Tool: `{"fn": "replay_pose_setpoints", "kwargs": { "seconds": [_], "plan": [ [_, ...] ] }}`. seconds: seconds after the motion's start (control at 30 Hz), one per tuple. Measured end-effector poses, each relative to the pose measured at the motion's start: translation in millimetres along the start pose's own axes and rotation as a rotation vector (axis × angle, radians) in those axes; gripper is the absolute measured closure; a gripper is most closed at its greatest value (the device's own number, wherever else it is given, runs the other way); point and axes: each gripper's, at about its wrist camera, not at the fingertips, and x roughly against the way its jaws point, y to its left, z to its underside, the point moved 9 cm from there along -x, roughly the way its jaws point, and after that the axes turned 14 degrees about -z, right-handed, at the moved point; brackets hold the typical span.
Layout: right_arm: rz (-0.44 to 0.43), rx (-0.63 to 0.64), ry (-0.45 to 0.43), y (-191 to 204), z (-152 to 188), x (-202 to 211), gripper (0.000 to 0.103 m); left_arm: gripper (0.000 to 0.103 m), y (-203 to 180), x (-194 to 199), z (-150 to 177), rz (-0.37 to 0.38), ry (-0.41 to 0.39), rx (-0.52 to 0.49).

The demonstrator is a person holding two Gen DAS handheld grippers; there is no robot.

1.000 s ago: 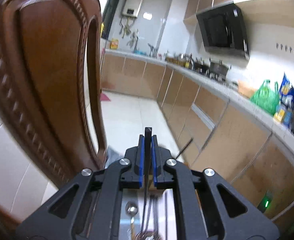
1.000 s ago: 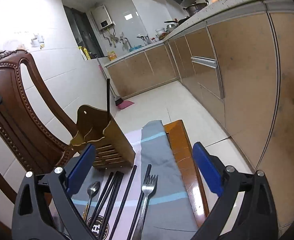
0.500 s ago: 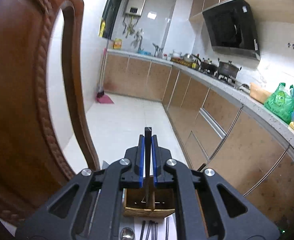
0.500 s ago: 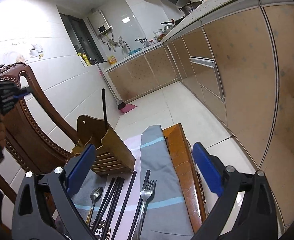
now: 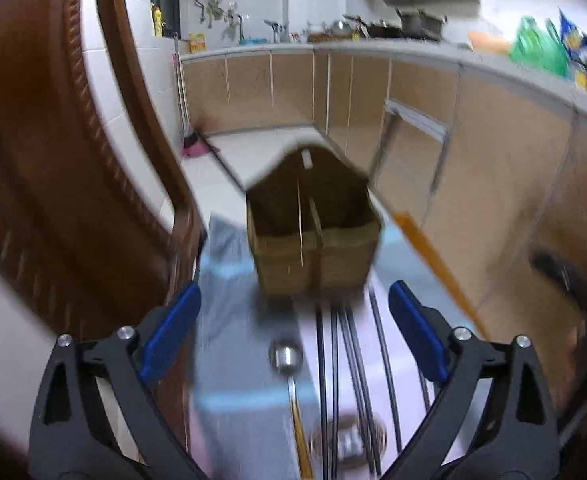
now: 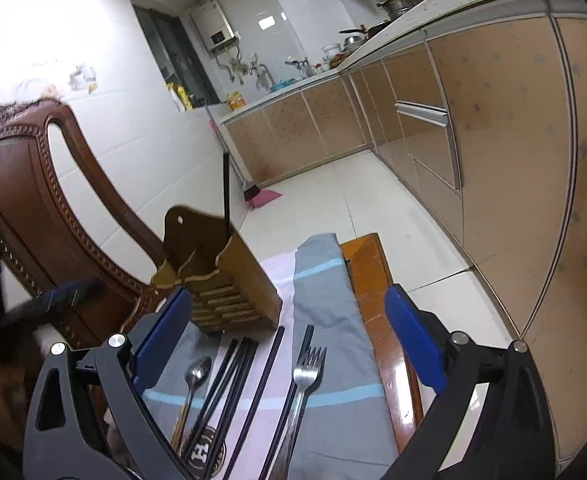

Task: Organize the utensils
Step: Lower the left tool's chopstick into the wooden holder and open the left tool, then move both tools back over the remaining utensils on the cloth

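Observation:
A wooden utensil holder [image 5: 313,236] [image 6: 221,280] stands on a grey and pink cloth [image 6: 325,280]. One black chopstick [image 6: 226,192] stands upright in it. In front of it lie a spoon [image 6: 195,372] [image 5: 287,356], several black chopsticks [image 6: 233,376] [image 5: 345,360] and a fork [image 6: 305,376]. My left gripper [image 5: 293,332] is open and empty, above the cloth near the spoon; the view is blurred. My right gripper [image 6: 289,340] is open and empty above the fork and chopsticks.
A carved wooden chair back [image 5: 53,160] [image 6: 33,184] rises close on the left. The wooden table edge [image 6: 377,300] runs along the right of the cloth. Kitchen cabinets [image 6: 493,140] and tiled floor lie beyond.
My left gripper was shut on a black chopstick over the holder; it is now open and empty, tilted down and pulled back. The chopstick stands in the holder. The right gripper has barely moved.

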Motion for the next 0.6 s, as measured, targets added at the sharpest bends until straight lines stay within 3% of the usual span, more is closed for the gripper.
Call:
{"fn": "replay_pose_setpoints", "kwargs": {
  "seconds": [0.13, 0.27, 0.4, 0.6],
  "plan": [
    [0.004, 0.021, 0.057, 8.4, 15.0, 1.0, 0.008, 0.009, -2.7, 20.1, 60.2, 0.034, 0.089, 0.057],
    [0.006, 0.04, 0.116, 18.7, 34.9, 9.6, 0.008, 0.009, 2.1, 18.6, 104.8, -0.024, 0.164, 0.048],
    [0.008, 0.057, 0.166, 31.3, 64.3, 23.6, 0.008, 0.009, -1.8, 24.9, 123.6, -0.003, 0.199, 0.063],
    [0.006, 0.083, 0.201, 46.1, 95.0, 40.8, 0.008, 0.009, -4.6, 37.6, 131.9, 0.009, 0.185, 0.055]
  ]
}}
